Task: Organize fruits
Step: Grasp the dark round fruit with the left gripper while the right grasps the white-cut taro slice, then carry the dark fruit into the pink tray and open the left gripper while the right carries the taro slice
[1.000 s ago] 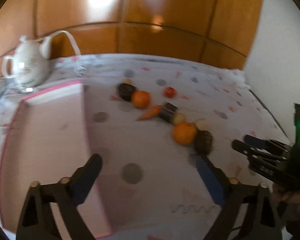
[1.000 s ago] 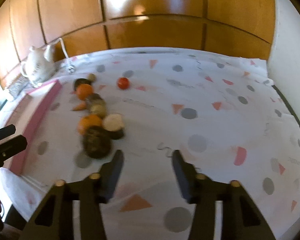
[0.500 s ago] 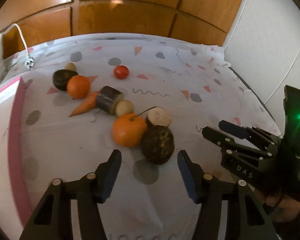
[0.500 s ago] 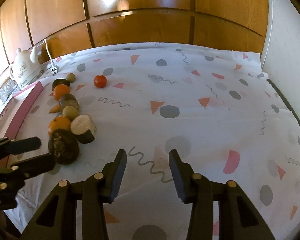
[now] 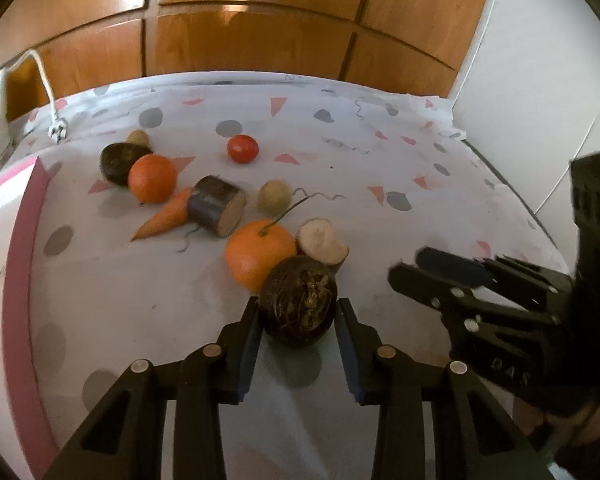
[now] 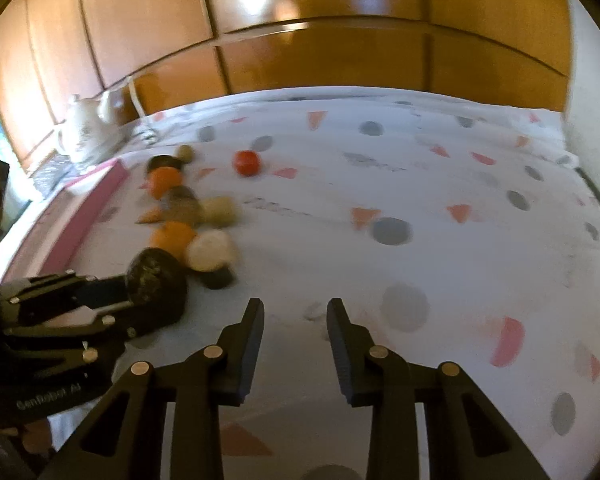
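**Left gripper closing around a dark round fruit**

Nearest to the left wrist camera, the left gripper (image 5: 297,320) was closing its jaws, and the dark round fruit (image 5: 299,303) sat between them on the patterned tablecloth (image 5: 380,240); both pads stood right at the fruit's sides, but whether they already pressed on it could not be told. To the right in that view the right gripper (image 5: 408,268) hovered above the cloth; in its own view the right gripper (image 6: 295,322) was also closing, with a narrow gap left and only bare cloth between the fingers.

Just behind the dark fruit lay an orange with a thin stem (image 5: 260,255), touching it; beside the orange was a pale cut piece (image 5: 321,241). Further back lay a dark cut cylinder (image 5: 217,211), a carrot (image 5: 162,219) against it, and a small yellowish fruit (image 5: 275,197). Behind these a second orange (image 5: 153,179) touched another dark fruit (image 5: 118,159); a red tomato (image 5: 242,149) lay apart from the group.

At the left edge stood a pink-rimmed tray (image 5: 18,260); far behind it, in the blurred right wrist view, a white teapot (image 6: 84,128) stood before the wooden panels (image 5: 260,12).
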Demonstrator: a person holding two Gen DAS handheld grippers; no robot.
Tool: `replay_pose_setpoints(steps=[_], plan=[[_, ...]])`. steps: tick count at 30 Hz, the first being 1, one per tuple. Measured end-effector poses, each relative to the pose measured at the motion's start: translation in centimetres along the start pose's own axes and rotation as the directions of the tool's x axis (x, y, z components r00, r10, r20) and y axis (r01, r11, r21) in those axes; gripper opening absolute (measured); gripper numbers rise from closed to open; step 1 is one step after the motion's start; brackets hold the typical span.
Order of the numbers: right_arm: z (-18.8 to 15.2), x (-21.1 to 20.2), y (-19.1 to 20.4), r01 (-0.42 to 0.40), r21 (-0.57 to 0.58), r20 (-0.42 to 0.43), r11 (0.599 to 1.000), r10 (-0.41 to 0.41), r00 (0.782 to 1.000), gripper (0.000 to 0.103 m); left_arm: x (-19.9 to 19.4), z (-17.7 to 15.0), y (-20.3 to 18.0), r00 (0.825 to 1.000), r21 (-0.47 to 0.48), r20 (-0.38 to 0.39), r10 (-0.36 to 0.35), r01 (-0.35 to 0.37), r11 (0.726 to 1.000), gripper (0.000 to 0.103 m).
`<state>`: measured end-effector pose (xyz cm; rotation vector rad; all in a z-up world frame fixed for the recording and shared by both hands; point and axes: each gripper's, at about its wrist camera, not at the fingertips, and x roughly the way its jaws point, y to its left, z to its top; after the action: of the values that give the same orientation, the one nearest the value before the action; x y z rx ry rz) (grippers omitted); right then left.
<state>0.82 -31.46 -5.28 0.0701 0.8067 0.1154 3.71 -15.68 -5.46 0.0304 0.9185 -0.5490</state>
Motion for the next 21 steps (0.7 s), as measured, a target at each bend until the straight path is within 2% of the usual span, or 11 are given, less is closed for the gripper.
replay_pose_setpoints(steps=[2, 5, 10, 16, 21], plan=[[0.3, 0.2, 0.8, -0.047, -0.025, -0.004, 0.999, 0.047, 0.999, 0.033, -0.8, -0.6, 0.8, 1.000, -0.008, 0.000, -0.002, 0.002, 1.000, 0.036], [0.9, 0.9, 2.2, -0.094, -0.061, -0.013, 0.994, 0.093, 0.996, 0.033, -1.9, -1.4, 1.9, 0.999, -0.009, 0.017, 0.035, -0.035, 0.999, 0.036], [1.6, 2.9, 3.8, -0.098, -0.111, -0.033, 0.989, 0.095, 0.995, 0.033, -2.1, -1.8, 3.6, 0.994, -0.057, 0.042, 0.099, -0.097, 0.994, 0.037], [2.1, 4.4, 4.3, -0.064, -0.128, -0.040, 0.990, 0.060, 0.997, 0.033, -1.2, -1.6, 3.5, 0.991, -0.046, 0.047, 0.127, -0.124, 0.991, 0.036], [2.3, 4.6, 4.2, -0.065, -0.123, -0.052, 0.990, 0.059, 0.997, 0.033, -1.1, -1.3, 3.9, 0.992, -0.070, 0.045, 0.115, -0.112, 0.991, 0.035]])
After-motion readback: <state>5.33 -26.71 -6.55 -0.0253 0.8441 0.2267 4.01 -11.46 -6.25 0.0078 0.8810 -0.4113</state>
